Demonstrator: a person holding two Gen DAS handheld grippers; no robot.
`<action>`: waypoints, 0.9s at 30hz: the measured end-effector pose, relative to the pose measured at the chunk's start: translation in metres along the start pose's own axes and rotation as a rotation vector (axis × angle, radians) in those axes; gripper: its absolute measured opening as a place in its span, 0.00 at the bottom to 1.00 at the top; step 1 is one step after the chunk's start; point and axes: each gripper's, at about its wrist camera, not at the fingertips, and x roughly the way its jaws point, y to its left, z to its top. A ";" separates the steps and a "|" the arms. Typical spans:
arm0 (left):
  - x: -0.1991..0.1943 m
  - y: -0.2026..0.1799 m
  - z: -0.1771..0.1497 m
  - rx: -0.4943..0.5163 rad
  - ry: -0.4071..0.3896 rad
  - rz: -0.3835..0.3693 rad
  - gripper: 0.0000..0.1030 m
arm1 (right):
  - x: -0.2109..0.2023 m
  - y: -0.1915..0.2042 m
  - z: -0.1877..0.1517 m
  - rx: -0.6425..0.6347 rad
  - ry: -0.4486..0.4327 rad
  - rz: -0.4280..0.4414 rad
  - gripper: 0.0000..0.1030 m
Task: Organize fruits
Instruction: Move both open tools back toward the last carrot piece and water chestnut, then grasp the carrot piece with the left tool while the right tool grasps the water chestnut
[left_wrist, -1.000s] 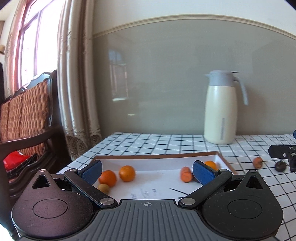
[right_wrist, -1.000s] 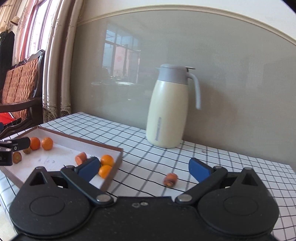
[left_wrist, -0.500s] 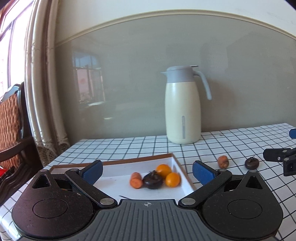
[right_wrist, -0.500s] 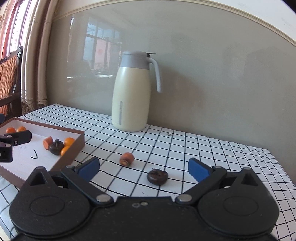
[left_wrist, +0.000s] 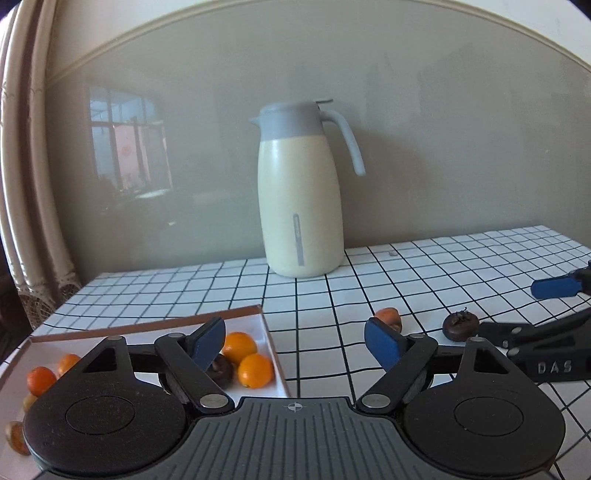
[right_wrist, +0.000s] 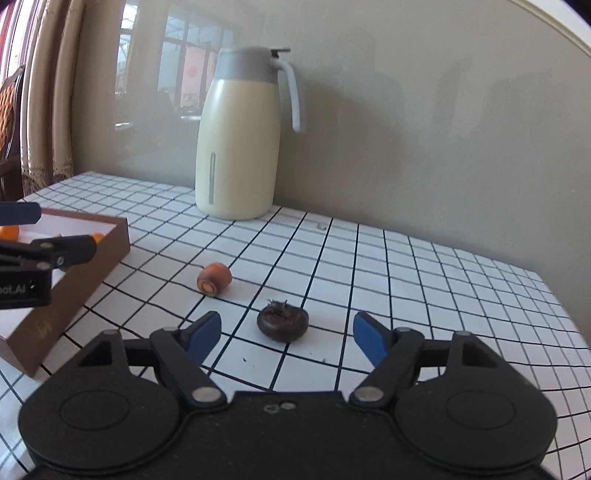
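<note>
A brown-walled box with a white floor holds several oranges, a dark fruit and small pieces at the left; it also shows in the right wrist view. On the checked tablecloth lie an orange carrot-like piece and a dark round fruit. My left gripper is open and empty above the box's right end. My right gripper is open and empty, with the dark fruit just ahead between its fingers.
A cream thermos jug with a grey lid stands at the back by the wall. Curtains hang at the left. The table's right edge falls off beyond the fruit.
Both grippers have swung right. The left view has moved from the box's middle to its right end. The right gripper has come close to the dark fruit on the cloth.
</note>
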 end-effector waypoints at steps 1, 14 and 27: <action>0.004 -0.002 0.000 0.004 0.006 -0.005 0.81 | 0.004 0.000 0.000 0.000 0.005 -0.001 0.68; 0.050 -0.020 0.002 -0.007 0.081 -0.060 0.75 | 0.064 -0.005 0.008 0.010 0.125 0.010 0.39; 0.082 -0.070 0.007 0.012 0.136 -0.113 0.68 | 0.070 -0.057 0.001 0.099 0.130 -0.041 0.33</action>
